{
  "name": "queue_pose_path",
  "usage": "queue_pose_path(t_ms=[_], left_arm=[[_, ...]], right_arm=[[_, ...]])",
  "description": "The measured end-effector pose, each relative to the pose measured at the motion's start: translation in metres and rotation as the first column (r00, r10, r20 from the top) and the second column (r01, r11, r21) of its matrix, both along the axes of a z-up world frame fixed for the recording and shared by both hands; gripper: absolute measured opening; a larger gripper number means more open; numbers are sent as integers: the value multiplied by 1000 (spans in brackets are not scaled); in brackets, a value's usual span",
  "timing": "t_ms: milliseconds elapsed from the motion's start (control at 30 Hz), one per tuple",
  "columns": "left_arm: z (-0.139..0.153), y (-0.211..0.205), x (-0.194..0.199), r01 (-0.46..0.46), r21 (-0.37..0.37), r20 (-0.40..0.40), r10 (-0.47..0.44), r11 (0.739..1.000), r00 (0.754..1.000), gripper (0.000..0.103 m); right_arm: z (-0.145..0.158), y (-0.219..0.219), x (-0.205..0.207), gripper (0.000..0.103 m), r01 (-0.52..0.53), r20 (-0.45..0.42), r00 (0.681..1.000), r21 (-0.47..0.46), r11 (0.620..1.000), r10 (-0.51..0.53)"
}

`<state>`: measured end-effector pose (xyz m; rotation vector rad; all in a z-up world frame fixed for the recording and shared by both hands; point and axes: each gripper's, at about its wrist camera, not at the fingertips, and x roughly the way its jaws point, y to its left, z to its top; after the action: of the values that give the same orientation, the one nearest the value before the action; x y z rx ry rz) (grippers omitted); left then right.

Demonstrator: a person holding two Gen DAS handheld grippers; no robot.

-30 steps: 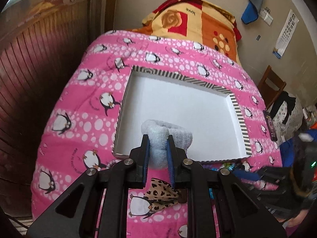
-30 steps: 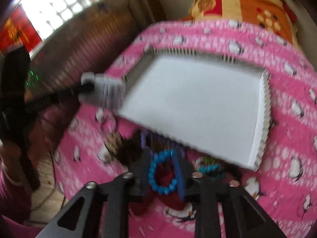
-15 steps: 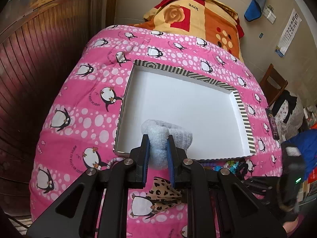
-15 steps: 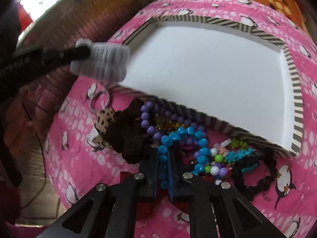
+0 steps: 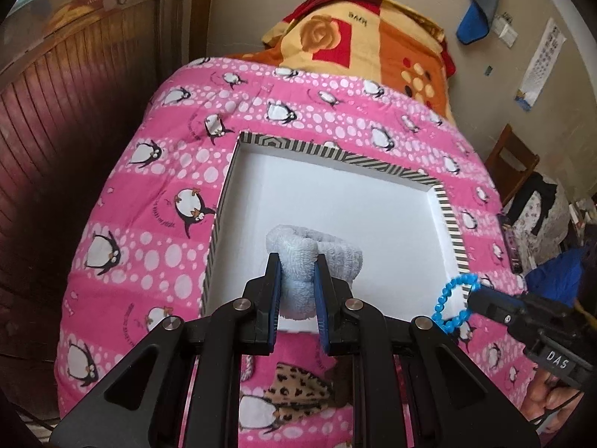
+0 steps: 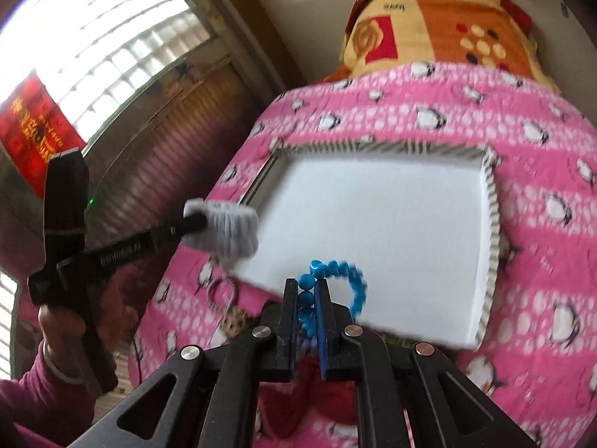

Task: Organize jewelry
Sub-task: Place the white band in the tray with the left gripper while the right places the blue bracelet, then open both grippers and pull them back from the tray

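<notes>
Lifted since half a second ago: blue bead bracelet (image 6: 337, 283), now clear of the jewelry pile and dangling over the near edge of the white tray (image 6: 391, 224), pinched in the right gripper (image 6: 306, 298). Left gripper (image 5: 296, 280) unchanged, clamped on the grey fuzzy band (image 5: 317, 257) over the tray's near-left corner.

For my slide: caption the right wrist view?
Right gripper lifts a blue beaded bracelet toward the white striped-rim tray.
</notes>
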<state>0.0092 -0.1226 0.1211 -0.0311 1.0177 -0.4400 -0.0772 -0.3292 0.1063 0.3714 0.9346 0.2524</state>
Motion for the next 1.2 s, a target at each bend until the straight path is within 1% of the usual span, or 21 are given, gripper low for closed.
queue_pose_path(t_ms=[133,233,300,367,467,533,567,600,633,667,700,733,800,867,933,1033,1200], left_arm=[[-21,-10,13,-18,32,-42,19,999,999,15],[-38,-7,19,-50,69,-84,56,996,995,15],[-46,-6,20,-57,93,-96,66,994,993,16],[-53,-5,22,-65,126,-97,78,990,992,16],[-55,-2,25,-90,137,-90,103,986,991,17],[-55,-1,26,-102,153,-79,115,983,990,24],[-54,-2,26,-102,158,-76,115,982,990,25],[-53,-2,25,-103,166,-70,116,981,991,27],[-53,-2,24,-106,175,-60,118,979,991,31],[-52,-3,22,-107,180,-52,118,978,992,34],[-50,-2,21,-108,175,-46,118,979,992,39],[-47,-1,18,-112,165,-37,119,980,992,44],[-41,-2,13,-119,168,-4,121,979,993,49],[-34,-1,5,-132,182,47,125,974,991,50],[-30,1,-1,-141,192,71,130,971,989,51],[-26,3,-12,-146,190,90,131,971,987,51],[-22,9,-33,-159,195,111,139,968,984,51]], right_arm=[[-17,3,31,8,-20,-45,999,-36,999,19],[-42,9,51,8,-50,-110,993,-36,998,46],[-54,17,58,8,-74,-138,988,-26,997,70],[-67,27,68,8,-105,-162,982,-18,994,101],[-81,38,82,8,-139,-196,971,13,990,138],[-89,41,87,8,-160,-220,961,49,986,167],[-92,42,87,11,-166,-228,958,63,984,176],[-93,41,86,16,-168,-226,957,79,983,181],[-91,39,85,36,-162,-216,960,91,983,178],[-88,35,82,46,-147,-206,965,97,984,164],[-84,33,79,51,-135,-196,969,103,985,153],[-79,29,76,51,-123,-179,974,108,987,141],[-71,26,71,51,-107,-167,979,79,991,119],[-59,19,61,51,-70,-137,988,53,996,76],[-51,16,53,51,-50,-116,992,23,998,52],[-41,16,39,51,-7,-93,996,-51,999,2],[-32,24,23,51,40,-66,997,-111,993,-48]])
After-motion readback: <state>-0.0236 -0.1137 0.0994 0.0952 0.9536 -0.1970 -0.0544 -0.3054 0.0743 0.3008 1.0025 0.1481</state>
